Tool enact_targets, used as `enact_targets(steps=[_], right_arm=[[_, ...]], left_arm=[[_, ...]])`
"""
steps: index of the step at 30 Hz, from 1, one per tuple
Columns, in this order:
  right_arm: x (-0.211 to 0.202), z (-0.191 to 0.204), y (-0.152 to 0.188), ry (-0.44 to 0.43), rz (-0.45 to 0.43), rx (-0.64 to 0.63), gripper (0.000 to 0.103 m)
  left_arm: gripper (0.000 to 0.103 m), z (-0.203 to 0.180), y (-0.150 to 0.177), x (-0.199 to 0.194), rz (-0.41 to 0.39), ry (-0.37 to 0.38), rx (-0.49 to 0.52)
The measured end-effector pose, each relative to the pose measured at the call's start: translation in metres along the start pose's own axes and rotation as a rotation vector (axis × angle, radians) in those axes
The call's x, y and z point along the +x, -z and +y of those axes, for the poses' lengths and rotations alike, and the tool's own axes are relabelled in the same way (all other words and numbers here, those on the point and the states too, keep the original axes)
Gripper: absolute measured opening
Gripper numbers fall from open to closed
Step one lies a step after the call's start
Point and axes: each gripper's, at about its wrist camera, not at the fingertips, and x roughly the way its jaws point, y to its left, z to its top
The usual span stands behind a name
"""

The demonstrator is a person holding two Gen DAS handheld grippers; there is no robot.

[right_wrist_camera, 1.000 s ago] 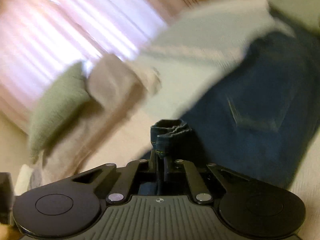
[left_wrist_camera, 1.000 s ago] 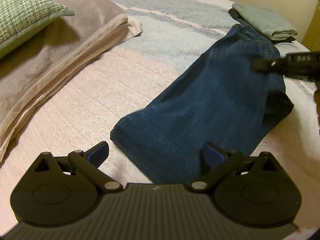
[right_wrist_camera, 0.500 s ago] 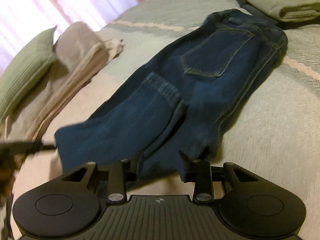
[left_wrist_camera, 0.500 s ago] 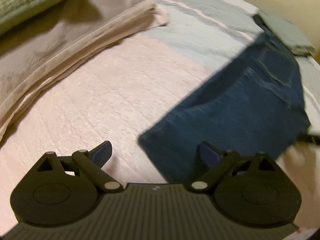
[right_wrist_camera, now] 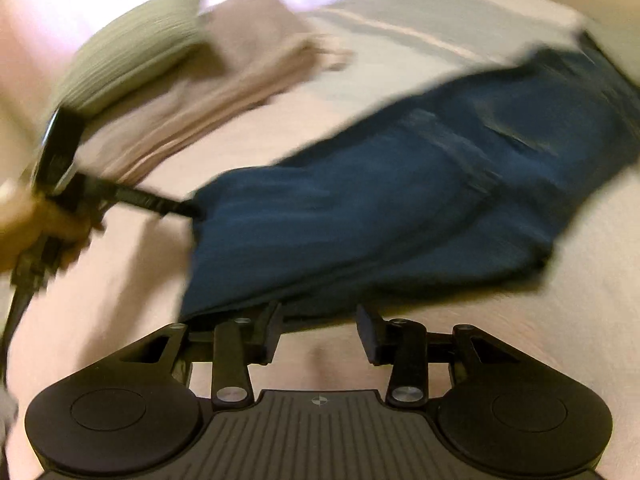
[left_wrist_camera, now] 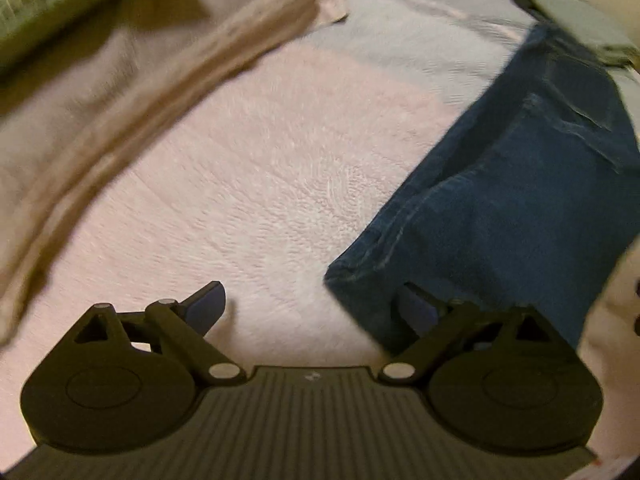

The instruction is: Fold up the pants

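Pants [left_wrist_camera: 520,208] released, folded once on the bed [left_wrist_camera: 260,184]
Right gripper [right_wrist_camera: 320,330], previously clamped on denim, now spread empty; left gripper [left_wrist_camera: 312,308] spread at the folded edge

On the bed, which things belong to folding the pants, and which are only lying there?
For the job:
- blue jeans
- left tool, open
- right tool, open

Only lying there:
- green pillow
- beige folded blanket
- grey-green folded garment
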Motion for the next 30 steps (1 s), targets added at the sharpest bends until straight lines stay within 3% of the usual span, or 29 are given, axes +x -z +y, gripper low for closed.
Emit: enact_targets(steps=[4, 8, 14, 17, 19, 20, 21, 23, 30], right_arm=[[0.015, 0.072, 0.007, -0.012, -0.021, -0.343, 0.054], [0.051, 0.133, 0.024, 0.034, -0.054, -0.611, 0.056], [0.133, 0.173, 0.056, 0.41, 0.074, -0.937, 0.059], [0.144, 0.176, 0.063, 0.468, 0.101, -0.993, 0.062], [0.145, 0.177, 0.067, 0.474, 0.109, -1.013, 0.055], [0.144, 0.177, 0.068, 0.464, 0.123, -1.009, 0.033], [0.14, 0.177, 0.067, 0.458, 0.126, -1.002, 0.02], [0.128, 0.177, 0.063, 0.434, 0.122, -0.984, 0.013], [0.049, 0.191, 0.03, 0.243, 0.161, -0.927, 0.009]], left_arm=[[0.092, 0.004, 0.021, -0.038, -0.034, -0.021, 0.103], [0.092, 0.019, 0.052, -0.065, -0.062, -0.032, 0.073], [0.092, 0.039, 0.114, -0.104, -0.1, 0.012, 0.02], [0.092, 0.048, 0.145, -0.117, -0.11, 0.038, 0.009], [0.092, 0.051, 0.164, -0.121, -0.114, 0.043, 0.013], [0.092, 0.052, 0.173, -0.124, -0.118, 0.043, 0.017], [0.092, 0.052, 0.18, -0.127, -0.123, 0.042, 0.023], [0.092, 0.05, 0.192, -0.134, -0.13, 0.041, 0.045], [0.092, 0.025, 0.205, -0.165, -0.175, 0.07, 0.196]])
